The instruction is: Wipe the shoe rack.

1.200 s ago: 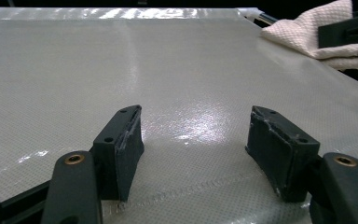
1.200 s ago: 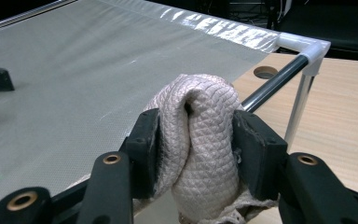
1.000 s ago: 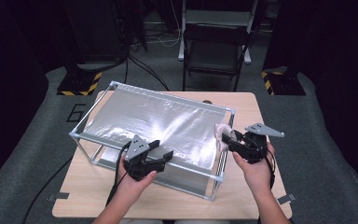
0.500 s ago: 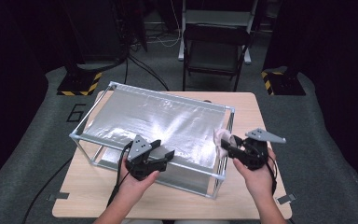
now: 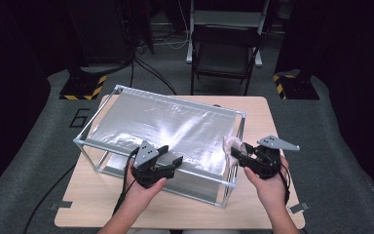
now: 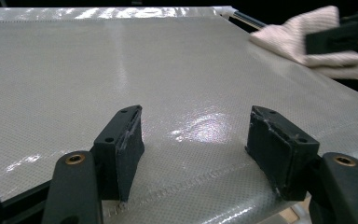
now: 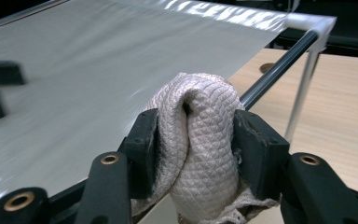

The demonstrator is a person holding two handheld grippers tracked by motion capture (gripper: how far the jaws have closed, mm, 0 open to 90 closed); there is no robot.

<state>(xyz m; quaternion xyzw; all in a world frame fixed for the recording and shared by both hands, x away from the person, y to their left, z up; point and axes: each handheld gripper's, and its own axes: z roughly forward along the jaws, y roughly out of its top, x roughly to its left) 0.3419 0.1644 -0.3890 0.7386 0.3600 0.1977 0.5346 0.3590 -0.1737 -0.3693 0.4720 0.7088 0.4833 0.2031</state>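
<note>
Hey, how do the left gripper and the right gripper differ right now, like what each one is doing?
The right gripper is shut on a bunched, pale quilted cloth; the left gripper is open, nothing between its jaws. The left gripper sits at the near edge of the shiny sheet, the right gripper at the sheet's right edge by the frame's corner bar. Both are black, hand-held, and point toward that sheet.

Left gripper (image 5: 173, 160): black body, grey three-cornered plate on top, black cable trailing toward person. Jaws blocky, matte black, pad (image 6: 127, 140) edges scuffed pale; brass-coloured rivets on arms behind pads. Right gripper (image 5: 238, 155): same black build, grey plate, black cable looping by wrist; brass rivets likewise. Forearms bare, no sleeves visible.
</note>
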